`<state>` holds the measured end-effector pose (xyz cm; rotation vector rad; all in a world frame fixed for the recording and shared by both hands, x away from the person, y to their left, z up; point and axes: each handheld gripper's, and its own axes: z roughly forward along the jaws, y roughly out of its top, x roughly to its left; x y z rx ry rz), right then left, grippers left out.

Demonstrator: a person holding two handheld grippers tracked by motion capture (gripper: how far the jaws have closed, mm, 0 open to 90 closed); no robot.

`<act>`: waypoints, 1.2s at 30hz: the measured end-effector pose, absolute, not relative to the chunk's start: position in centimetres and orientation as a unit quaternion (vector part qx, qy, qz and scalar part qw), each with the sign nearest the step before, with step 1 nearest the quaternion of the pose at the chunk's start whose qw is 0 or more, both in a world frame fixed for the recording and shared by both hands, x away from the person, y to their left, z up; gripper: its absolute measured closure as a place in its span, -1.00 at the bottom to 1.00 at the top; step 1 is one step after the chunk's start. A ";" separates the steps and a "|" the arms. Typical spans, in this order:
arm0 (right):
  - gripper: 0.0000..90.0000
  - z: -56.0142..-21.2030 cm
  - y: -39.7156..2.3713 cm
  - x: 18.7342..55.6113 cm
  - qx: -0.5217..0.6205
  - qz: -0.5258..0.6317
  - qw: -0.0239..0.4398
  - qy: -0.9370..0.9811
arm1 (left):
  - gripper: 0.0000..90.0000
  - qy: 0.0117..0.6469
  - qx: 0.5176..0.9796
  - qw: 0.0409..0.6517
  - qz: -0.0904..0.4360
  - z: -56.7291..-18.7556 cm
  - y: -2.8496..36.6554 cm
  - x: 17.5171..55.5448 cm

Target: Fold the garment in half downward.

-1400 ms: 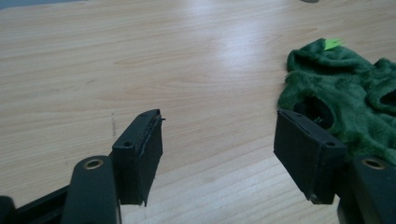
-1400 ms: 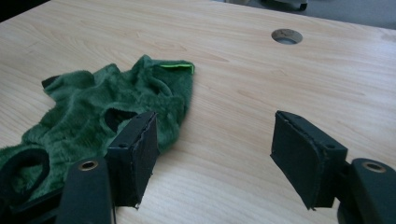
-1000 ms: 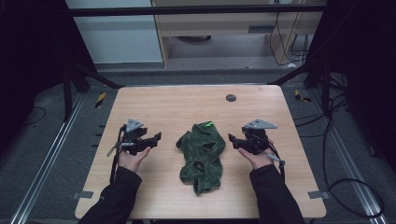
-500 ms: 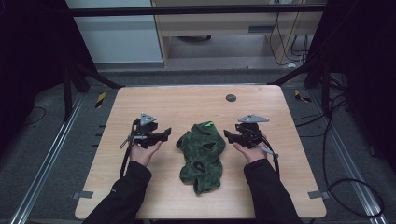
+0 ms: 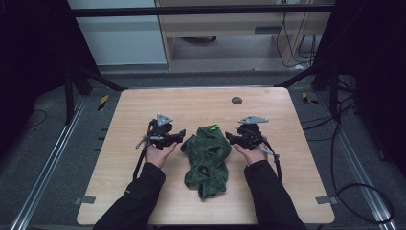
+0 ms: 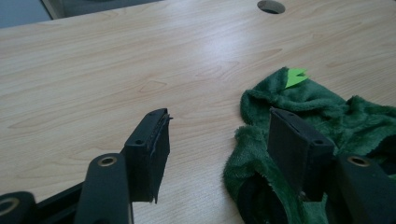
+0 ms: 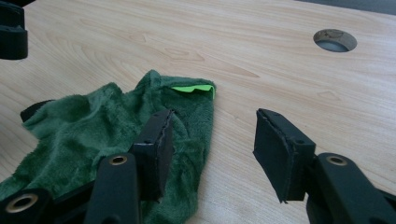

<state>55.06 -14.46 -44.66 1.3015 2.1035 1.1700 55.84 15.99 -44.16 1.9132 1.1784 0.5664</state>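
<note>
With both the left gripper (image 5: 182, 135) and right gripper (image 5: 229, 138) spread and their jaws just now narrowing around nothing yet, the crumpled green garment (image 5: 208, 158) lying between them probably gets pinched through doubled layers, so it could lift bunched.

The right gripper (image 7: 212, 140) has just been closing its jaws, which stand apart over the wooden table (image 7: 280, 79). Its left jaw lies over the edge of a crumpled green fleece garment (image 7: 93, 121); the right jaw is over bare wood. A bright green tag (image 7: 194, 88) sits at the garment's far edge. A round hole (image 7: 335, 39) lies toward the table's far edge.
</note>
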 end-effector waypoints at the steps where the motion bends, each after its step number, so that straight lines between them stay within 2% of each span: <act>1: 0.05 -44.8 -14.4 55.1 0.466 0.418 0.200 0.753 | -0.13 0.466 0.757 0.400 0.224 -44.3 15.9 55.9; 22: 0.09 -47.2 -13.3 56.5 0.474 0.389 0.187 0.768 | 0.03 0.463 0.779 0.371 0.202 -47.5 14.2 57.9; 36: 0.23 -48.3 -12.8 56.9 0.475 0.375 0.167 0.779 | 0.19 0.458 0.794 0.357 0.178 -49.0 13.0 58.7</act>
